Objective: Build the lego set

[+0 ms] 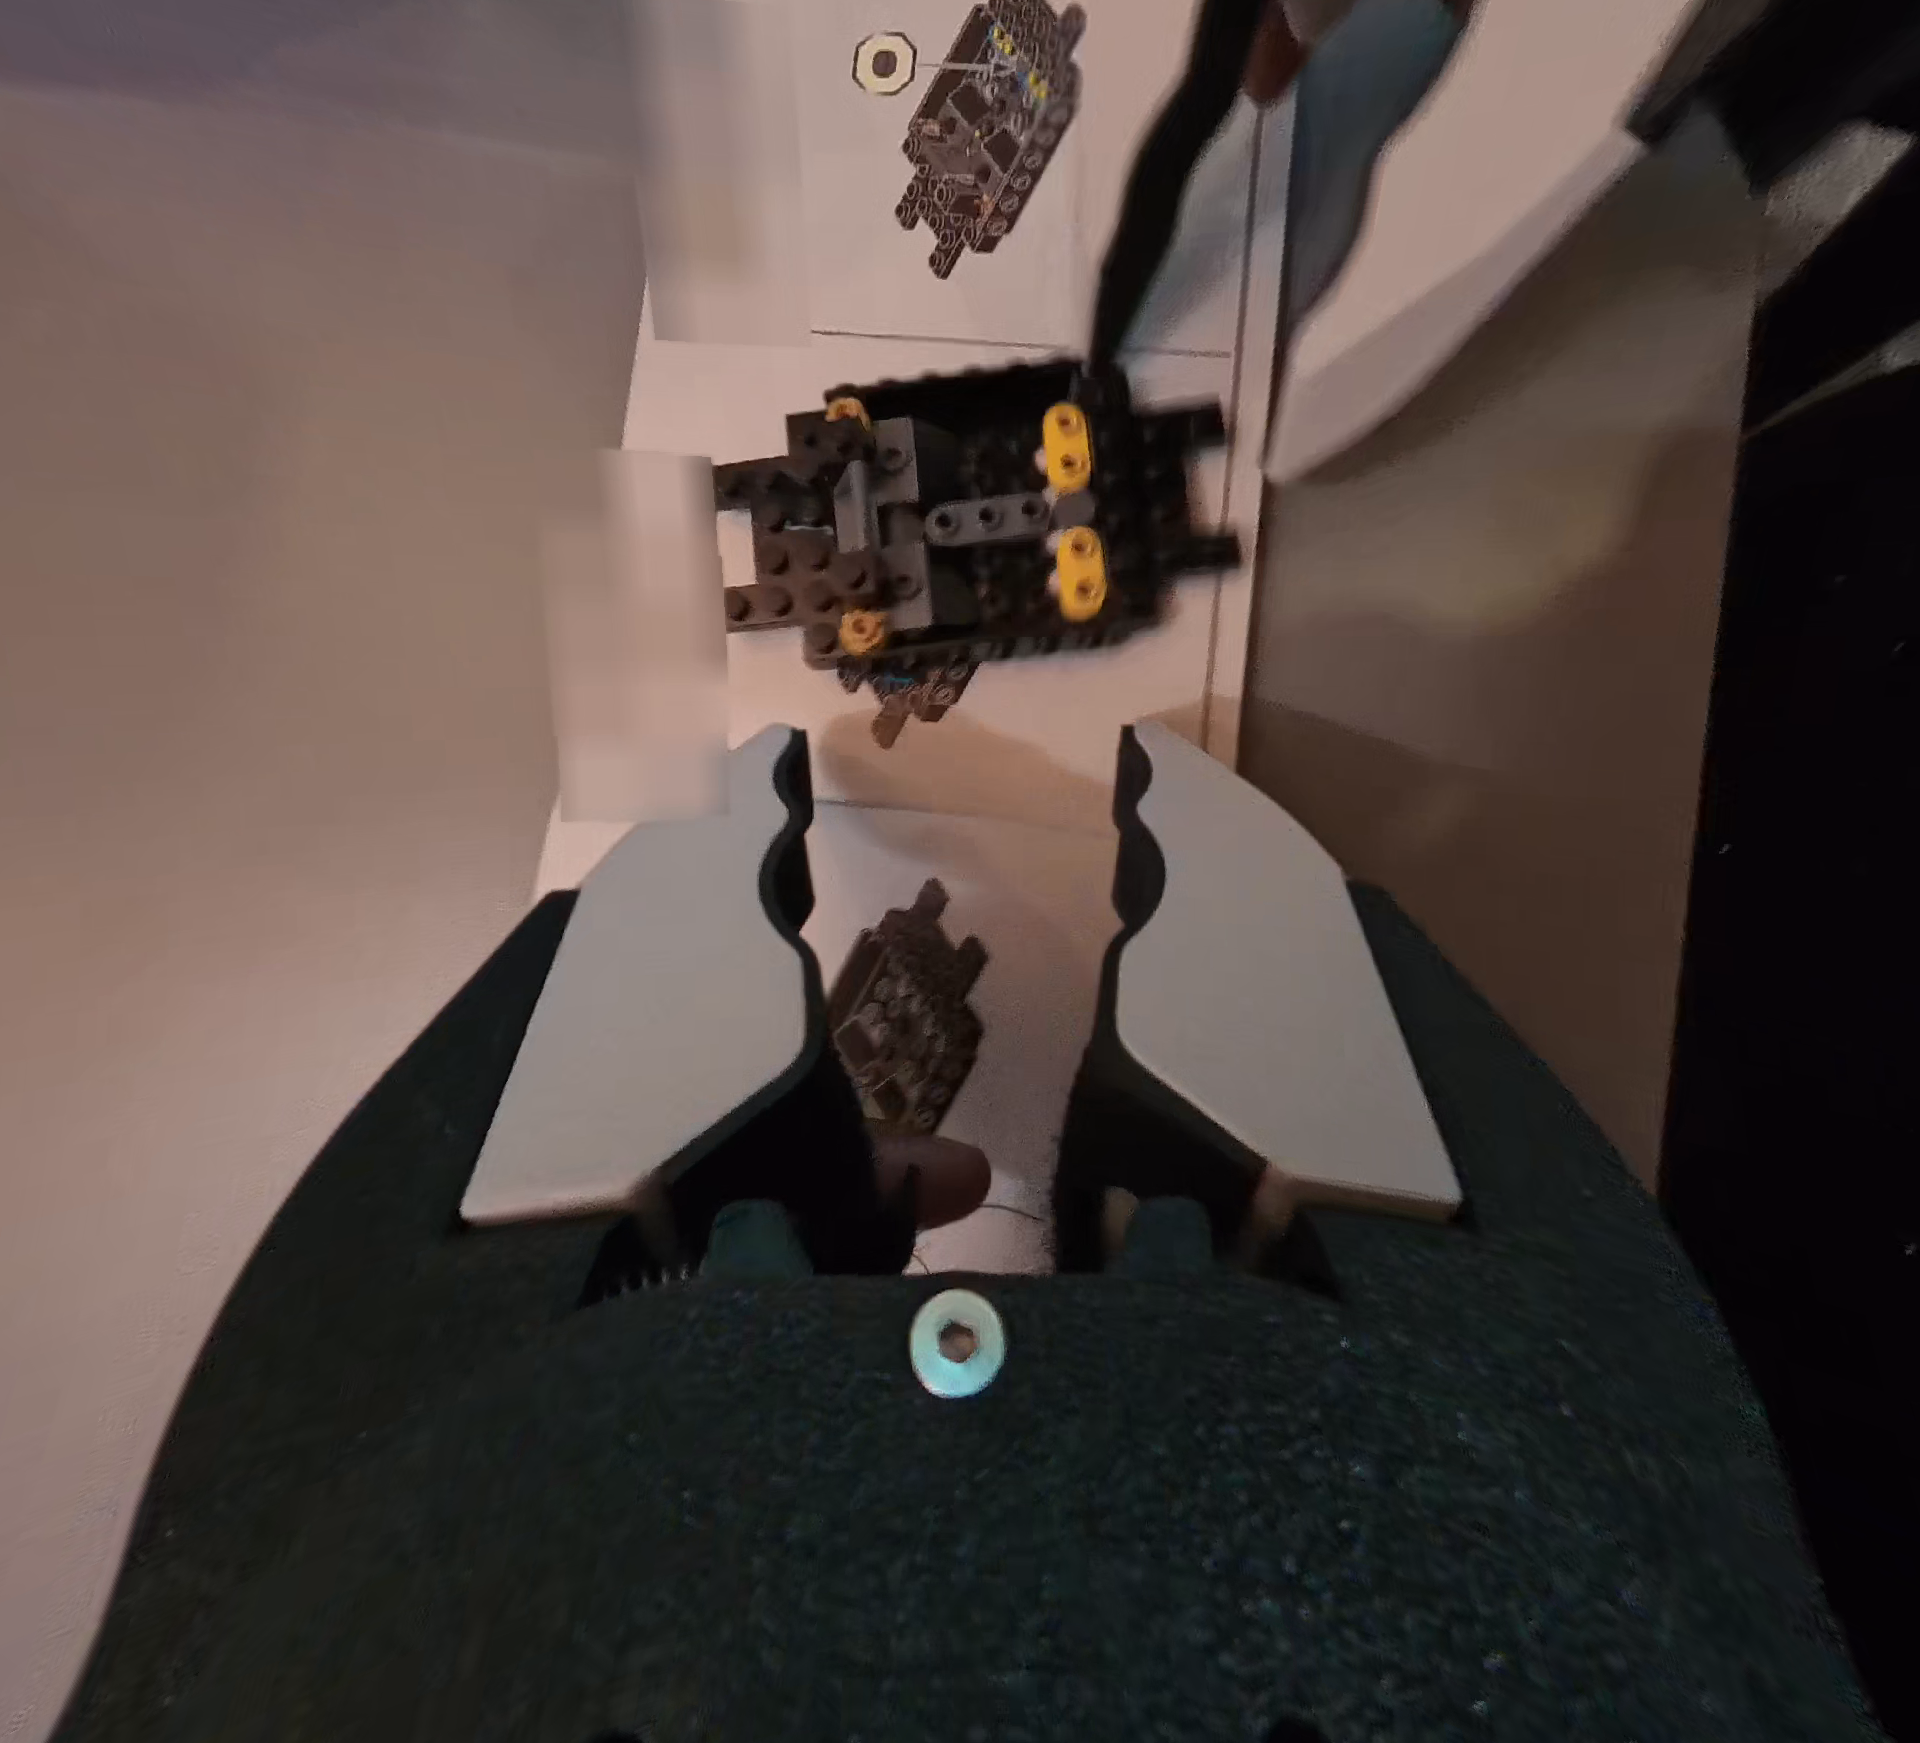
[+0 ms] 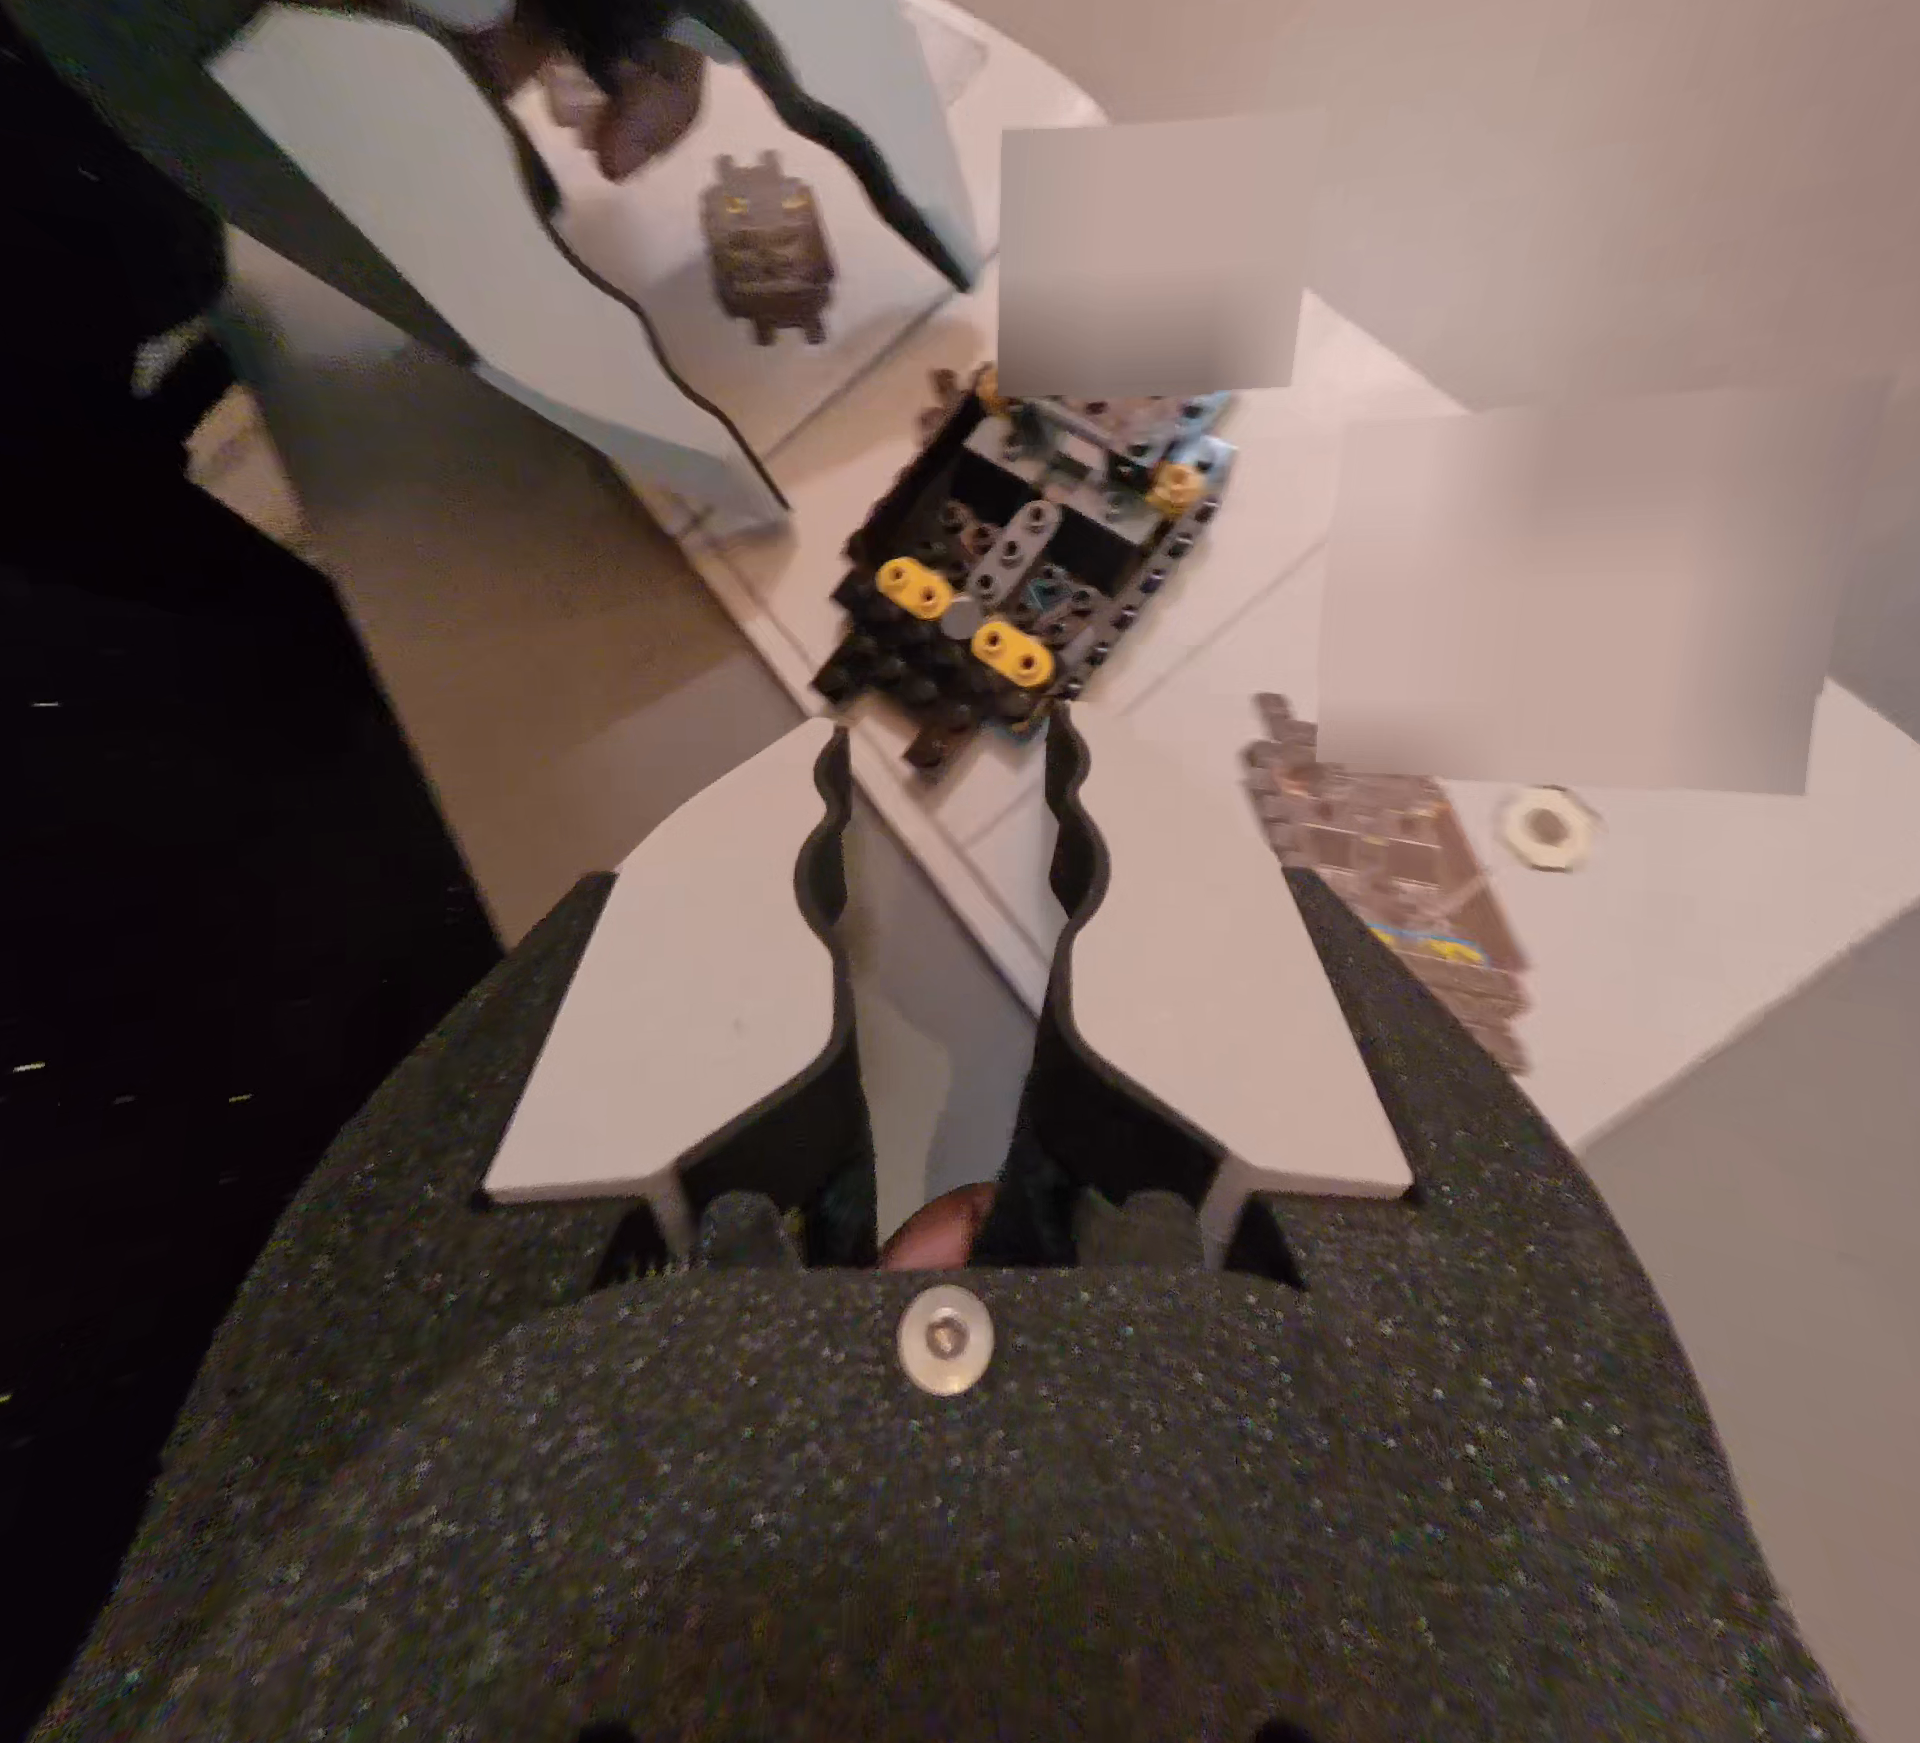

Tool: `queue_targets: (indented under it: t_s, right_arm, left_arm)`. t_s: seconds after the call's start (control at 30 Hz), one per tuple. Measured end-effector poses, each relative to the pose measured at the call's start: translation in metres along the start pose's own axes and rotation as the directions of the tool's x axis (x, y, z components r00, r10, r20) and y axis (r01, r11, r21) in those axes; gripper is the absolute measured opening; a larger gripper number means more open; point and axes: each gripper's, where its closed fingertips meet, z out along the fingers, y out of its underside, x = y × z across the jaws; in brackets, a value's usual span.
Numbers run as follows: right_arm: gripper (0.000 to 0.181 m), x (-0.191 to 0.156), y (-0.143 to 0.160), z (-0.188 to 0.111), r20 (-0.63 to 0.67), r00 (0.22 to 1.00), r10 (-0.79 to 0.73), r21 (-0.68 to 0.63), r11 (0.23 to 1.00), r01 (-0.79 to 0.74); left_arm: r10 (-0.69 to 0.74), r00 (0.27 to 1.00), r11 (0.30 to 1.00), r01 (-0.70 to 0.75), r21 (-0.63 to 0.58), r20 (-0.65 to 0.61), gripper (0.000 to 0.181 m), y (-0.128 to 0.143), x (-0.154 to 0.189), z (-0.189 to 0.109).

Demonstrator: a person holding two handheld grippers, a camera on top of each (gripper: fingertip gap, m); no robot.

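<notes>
The table point(image 1: 260, 550) is pale, and on it lies the open instruction booklet point(image 1: 935, 259) with printed build diagrams. On the booklet, near its right edge, sits the lego model point(image 1: 977, 519) – a black and dark-grey chassis with two yellow connectors point(image 1: 1070, 446) on top and a grey three-hole beam point(image 1: 987, 517) between them.

Both tongs are spread with nothing between the tips. The left gripper point(image 1: 961, 748) stands open with a clear gap, and in its own view the model lies at twelve o'clock, just beyond the fingertips and apart from them. The right gripper point(image 2: 945, 737) is open a little narrower; in its view the model point(image 2: 1029, 571) is at twelve to one o'clock, its near black end just beside the fingertips – whether they touch it I cannot tell. The two come at the model from different sides.

Risks, as I judge them: the model rests loose on slick paper close to the page edge, so a one-sided push could slide or tip it. A squeeze across the top could also knock the small yellow parts or the grey beam off their seats. Motion blur suggests quick movement, which makes a misjudged closing more likely
</notes>
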Motion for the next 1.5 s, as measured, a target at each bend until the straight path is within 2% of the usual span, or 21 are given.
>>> queue_targets:
  t_s: [0.07, 0.13, 0.23, 0.27, 0.37, 0.47, 0.63, 0.73, 0.8, 0.97, 1.07, 1.17, 1.23, 1.3, 1.37, 1.43, 1.5]
  right_arm:
    - [0.036, -0.017, -0.001, 0.001, 0.054, 0.998, -0.019, -0.012, 1.000, 0.019]
    - [0.042, -0.011, -0.002, 0.000, 0.018, 0.995, -0.097, -0.027, 0.995, 0.097]
    - [0.070, 0.001, -0.004, -0.004, 0.038, 0.972, -0.233, -0.015, 0.972, 0.233]
    - [0.085, 0.006, -0.005, -0.004, 0.050, 0.959, -0.280, -0.005, 0.960, 0.280]
    - [0.080, 0.017, -0.008, -0.003, 0.090, 0.912, -0.401, 0.007, 0.916, 0.402]
    - [0.070, 0.020, -0.017, 0.000, 0.158, 0.886, -0.436, 0.061, 0.900, 0.432]
    - [0.080, 0.024, -0.015, 0.010, 0.205, 0.860, -0.467, 0.035, 0.882, 0.470]
    - [0.074, 0.024, -0.013, 0.013, 0.191, 0.853, -0.486, 0.023, 0.871, 0.491]
    - [0.066, 0.027, -0.025, 0.003, 0.140, 0.863, -0.485, 0.084, 0.874, 0.478]
    - [0.007, 0.015, -0.076, -0.025, 0.027, 0.904, -0.426, 0.357, 0.849, 0.389]
    - [0.001, 0.001, -0.090, -0.019, -0.005, 0.908, -0.419, 0.399, 0.832, 0.386]
    - [0.002, -0.003, -0.084, 0.001, 0.022, 0.909, -0.416, 0.326, 0.863, 0.387]
    - [0.004, -0.004, -0.078, 0.010, 0.042, 0.904, -0.425, 0.303, 0.868, 0.393]
    - [0.008, -0.010, -0.072, 0.015, 0.086, 0.897, -0.434, 0.290, 0.872, 0.394]
    - [0.009, -0.009, -0.068, 0.020, 0.081, 0.891, -0.447, 0.263, 0.872, 0.414]
    - [0.009, -0.008, -0.068, 0.022, 0.081, 0.892, -0.444, 0.251, 0.876, 0.413]
    - [0.005, -0.008, -0.075, 0.022, 0.069, 0.903, -0.424, 0.273, 0.879, 0.391]
  left_arm:
    - [-0.032, 0.999, 0.999, 0.032, 0.010, -0.003, 0.062, -0.001, 0.004, 0.005]
    - [-0.042, 0.999, 0.999, 0.042, 0.027, -0.003, 0.067, -0.002, 0.001, 0.007]
    - [0.010, 0.999, 0.998, -0.008, 0.061, -0.038, 0.069, -0.003, -0.001, 0.008]
    - [0.037, 0.998, 0.996, -0.033, 0.077, -0.055, 0.069, -0.004, -0.001, 0.009]
    - [0.090, 0.992, 0.992, -0.081, 0.102, -0.092, 0.073, -0.006, -0.003, 0.010]
    - [0.124, 0.984, 0.988, -0.110, 0.113, -0.127, 0.072, -0.007, -0.002, 0.011]
    - [0.137, 0.979, 0.982, -0.114, 0.152, -0.153, 0.069, -0.010, 0.001, 0.014]
    - [0.139, 0.979, 0.980, -0.114, 0.164, -0.146, 0.067, -0.009, 0.000, 0.011]
    - [0.148, 0.984, 0.976, -0.129, 0.175, -0.099, 0.066, -0.008, -0.007, 0.004]
    - [0.069, 0.994, 0.940, -0.035, 0.339, -0.088, 0.065, -0.021, -0.015, -0.025]
    - [0.007, 0.997, 0.916, 0.022, 0.400, -0.071, 0.064, -0.030, -0.019, -0.029]
    - [-0.018, 0.996, 0.915, 0.050, 0.399, -0.083, 0.065, -0.027, -0.020, -0.031]
    - [-0.054, 0.993, 0.928, 0.089, 0.361, -0.106, 0.065, -0.018, -0.022, -0.033]
    - [-0.034, 0.996, 0.950, 0.059, 0.307, -0.085, 0.065, -0.004, -0.020, -0.034]
    - [-0.009, 0.998, 0.966, 0.025, 0.257, -0.064, 0.065, 0.008, -0.018, -0.031]
    - [0.008, 0.996, 0.978, 0.011, 0.207, -0.094, 0.065, 0.017, -0.010, -0.025]
    - [0.027, 0.997, 0.987, -0.015, 0.161, -0.068, 0.068, 0.022, -0.010, -0.023]
